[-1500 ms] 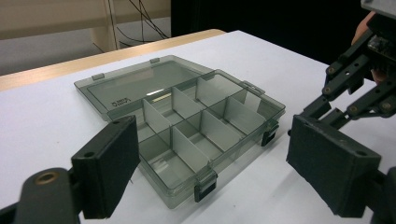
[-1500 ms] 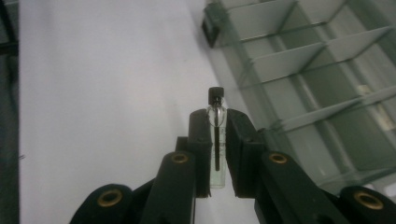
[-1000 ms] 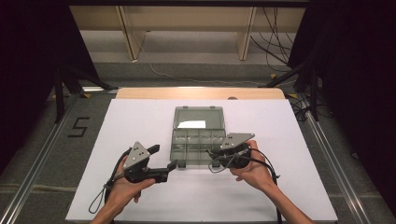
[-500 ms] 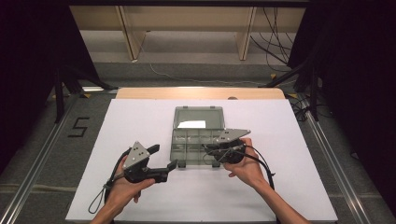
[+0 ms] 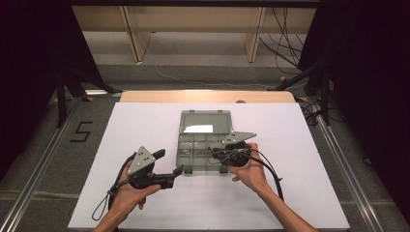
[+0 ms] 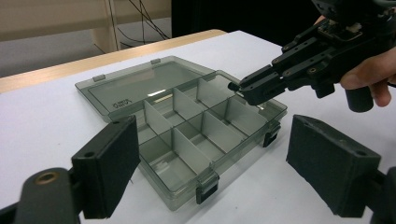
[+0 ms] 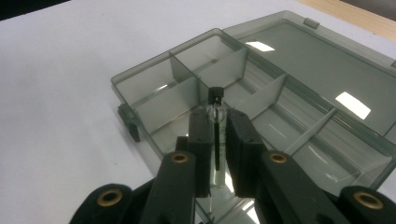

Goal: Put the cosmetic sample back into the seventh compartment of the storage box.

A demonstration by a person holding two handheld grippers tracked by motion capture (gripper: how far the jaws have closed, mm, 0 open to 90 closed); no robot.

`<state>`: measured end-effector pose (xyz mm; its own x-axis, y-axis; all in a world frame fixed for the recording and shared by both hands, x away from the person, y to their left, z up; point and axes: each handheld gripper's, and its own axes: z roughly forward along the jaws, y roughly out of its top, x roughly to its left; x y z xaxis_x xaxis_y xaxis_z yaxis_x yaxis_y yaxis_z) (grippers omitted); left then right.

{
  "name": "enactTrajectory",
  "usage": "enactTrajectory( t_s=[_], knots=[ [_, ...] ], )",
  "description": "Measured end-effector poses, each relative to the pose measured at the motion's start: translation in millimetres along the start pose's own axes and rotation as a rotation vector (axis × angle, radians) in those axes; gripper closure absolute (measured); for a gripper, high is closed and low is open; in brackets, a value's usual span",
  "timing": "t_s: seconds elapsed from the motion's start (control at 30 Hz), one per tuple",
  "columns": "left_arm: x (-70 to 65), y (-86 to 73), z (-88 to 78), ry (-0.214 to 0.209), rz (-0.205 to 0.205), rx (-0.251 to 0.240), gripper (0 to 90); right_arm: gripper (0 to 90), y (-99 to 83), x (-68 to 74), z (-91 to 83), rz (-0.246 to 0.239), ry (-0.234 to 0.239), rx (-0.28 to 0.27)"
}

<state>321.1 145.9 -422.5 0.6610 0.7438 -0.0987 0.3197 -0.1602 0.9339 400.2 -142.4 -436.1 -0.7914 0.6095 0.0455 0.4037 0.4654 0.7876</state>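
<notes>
A smoky clear compartment box (image 5: 192, 154) lies open on the white table, its lid (image 5: 205, 122) flat behind it. My right gripper (image 5: 212, 152) reaches over the box's right compartments from the right. It is shut on a small black screw (image 7: 215, 95), whose head sticks out past the pads above a divider (image 7: 184, 74). The left gripper view shows that gripper's tip (image 6: 236, 87) over the box's far right corner. My left gripper (image 5: 182, 169) rests at the box's front left corner, its jaws wide open around nothing (image 6: 215, 163).
The box's compartments (image 6: 187, 140) look empty. Two black latches (image 6: 207, 185) stick out from its front wall. White tabletop (image 5: 145, 125) surrounds the box, with a wooden strip (image 5: 208, 96) along the far edge. Cables (image 5: 104, 205) trail from both grippers toward the near edge.
My right gripper has shifted a little to the left and lower, further over the box, still shut on the screw. The left gripper has stayed put.
</notes>
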Motion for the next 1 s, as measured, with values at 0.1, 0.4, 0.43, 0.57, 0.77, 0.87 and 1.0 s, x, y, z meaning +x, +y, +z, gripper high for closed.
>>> enactTrajectory(
  t_s=[0.1, 0.4, 0.43, 0.57, 0.77, 0.87, 1.0],
  knots=[
    [-0.1, -0.1, -0.2, -0.004, -0.005, -0.003, 16.3, 81.3, -2.5, -1.9, 3.9, 0.017, -0.009, -0.005],
    [1.5, 0.0, -0.2, -0.002, -0.003, -0.005, 16.3, 81.2, -6.6, -0.5, 12.1, 0.045, -0.011, 0.009],
    [1.4, -0.2, 0.1, -0.001, -0.006, -0.004, 16.3, 81.2, -6.6, -0.5, 12.1, 0.045, -0.011, 0.009],
    [1.2, -0.6, 1.2, -0.006, -0.006, -0.001, 16.3, 81.1, -7.9, -1.1, 14.9, 0.051, -0.014, 0.019],
    [1.5, -0.3, 0.9, -0.003, -0.005, -0.002, 16.3, 80.0, -10.2, -2.7, 17.5, 0.040, -0.035, 0.027],
    [3.3, -0.2, 0.7, 0.002, -0.001, 0.000, 16.3, 72.7, -10.7, -3.7, 18.3, 0.033, -0.049, 0.028],
    [4.6, -0.5, 1.5, 0.010, -0.009, 0.000, 16.3, 64.4, -8.8, -6.1, 14.7, 0.063, -0.051, 0.008]
  ],
)
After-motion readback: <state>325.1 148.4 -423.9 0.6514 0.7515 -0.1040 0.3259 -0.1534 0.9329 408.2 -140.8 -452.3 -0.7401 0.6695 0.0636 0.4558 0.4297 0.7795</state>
